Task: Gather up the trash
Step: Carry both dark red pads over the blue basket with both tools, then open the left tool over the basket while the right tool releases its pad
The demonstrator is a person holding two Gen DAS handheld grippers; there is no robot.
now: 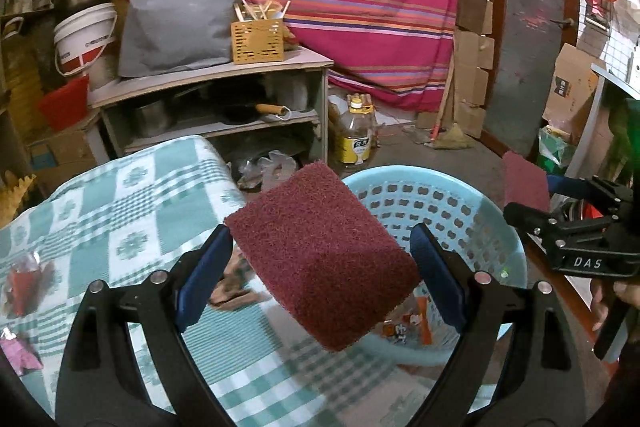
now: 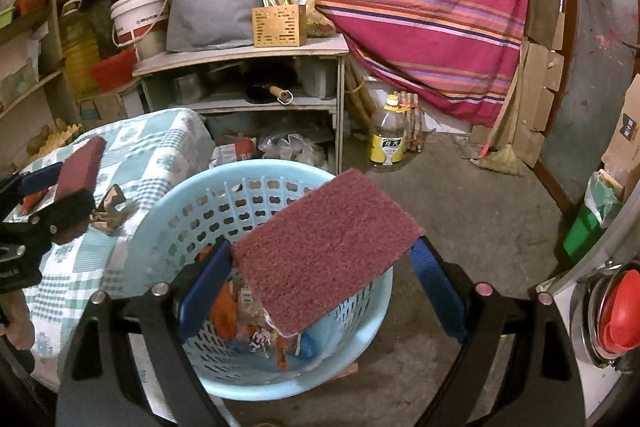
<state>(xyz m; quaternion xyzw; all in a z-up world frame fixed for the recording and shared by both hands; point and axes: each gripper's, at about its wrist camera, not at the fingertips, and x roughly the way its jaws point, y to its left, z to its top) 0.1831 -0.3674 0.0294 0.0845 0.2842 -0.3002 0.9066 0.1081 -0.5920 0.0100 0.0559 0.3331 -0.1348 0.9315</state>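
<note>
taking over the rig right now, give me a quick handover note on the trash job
Left claw: closed across a maroon scouring pad, over the table's edge, beside the basket.
Right claw: holds a second maroon scouring pad above the light blue basket.
Done: wrappers already lie in the basket.
Left: drop both pads in, then clear the checked tablecloth: a brown crumpled wrapper, a red piece, a pink wrapper.

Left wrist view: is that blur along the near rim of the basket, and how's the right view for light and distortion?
Left wrist view: the blue basket's near rim is smeared, the far wall sharp. Right wrist view: basket crisp, fisheye bends the shelf unit, corners black, dim warm light.
</note>
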